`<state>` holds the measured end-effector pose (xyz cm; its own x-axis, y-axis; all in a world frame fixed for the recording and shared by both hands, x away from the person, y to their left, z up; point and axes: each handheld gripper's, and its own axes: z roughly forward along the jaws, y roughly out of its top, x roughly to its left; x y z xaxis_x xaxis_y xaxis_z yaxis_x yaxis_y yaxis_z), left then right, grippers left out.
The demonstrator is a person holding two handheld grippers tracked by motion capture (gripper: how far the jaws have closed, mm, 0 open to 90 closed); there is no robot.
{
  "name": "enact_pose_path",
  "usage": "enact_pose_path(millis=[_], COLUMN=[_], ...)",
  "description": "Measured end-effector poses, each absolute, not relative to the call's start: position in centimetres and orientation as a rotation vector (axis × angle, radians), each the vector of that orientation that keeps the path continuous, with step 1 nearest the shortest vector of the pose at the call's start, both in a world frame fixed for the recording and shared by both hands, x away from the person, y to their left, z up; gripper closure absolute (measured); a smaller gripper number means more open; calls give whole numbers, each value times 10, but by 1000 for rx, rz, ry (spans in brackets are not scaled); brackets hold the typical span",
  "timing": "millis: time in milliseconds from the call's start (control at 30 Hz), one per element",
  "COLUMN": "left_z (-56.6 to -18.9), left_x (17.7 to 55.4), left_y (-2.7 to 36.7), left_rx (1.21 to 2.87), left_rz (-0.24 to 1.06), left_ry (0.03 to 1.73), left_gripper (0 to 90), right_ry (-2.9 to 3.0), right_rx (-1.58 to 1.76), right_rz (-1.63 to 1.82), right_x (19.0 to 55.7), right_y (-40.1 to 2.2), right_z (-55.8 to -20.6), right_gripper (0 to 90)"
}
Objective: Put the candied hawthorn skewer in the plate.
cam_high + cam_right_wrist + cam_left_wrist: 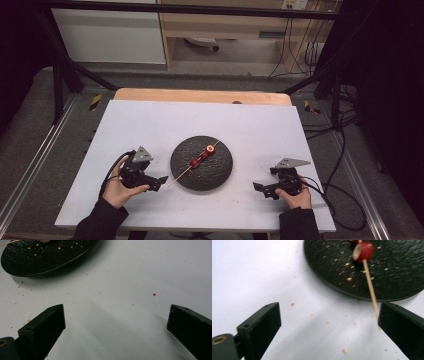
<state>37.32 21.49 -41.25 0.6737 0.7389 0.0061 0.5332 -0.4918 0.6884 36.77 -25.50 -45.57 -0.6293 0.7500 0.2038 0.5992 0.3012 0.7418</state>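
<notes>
The thin wooden skewer (192,168) threaded with small red fruit pieces (195,163) lies on the round black textured plate (220,175) at the middle of the white table sheet (150,125). Its long axis runs on a diagonal, its bare blunt end overhanging the plate's rim toward the left gripper (161,181). In the left gripper view that stick end (374,303) sits just beside the right-hand jaw, not between the pads, and the jaws stand wide with nothing in them. The right gripper (256,187) rests well apart on the plate's far side, jaws also spread wide and empty. The left hand is plainly the nearer; any pick-up would have to come in along that diagonal
</notes>
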Motion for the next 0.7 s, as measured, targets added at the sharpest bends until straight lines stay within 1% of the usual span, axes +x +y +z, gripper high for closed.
enact_pose_path(millis=[300, 533, 700], left_z=[-430, -443, -452], left_x=[364, 355, 351], left_y=[243, 266, 276], left_rx=[2166, 2106, 2110], left_rz=[410, 411, 402], left_ry=[997, 1002, 1005], left_gripper=[28, 41, 50], right_ry=[2384, 2384, 2388], right_rx=[1249, 1249, 1245], right_rz=[1230, 1230, 1227], right_x=[368, 368, 368], right_y=[-255, -255, -255], right_z=[-456, -456, -456], right_gripper=[22, 21, 21])
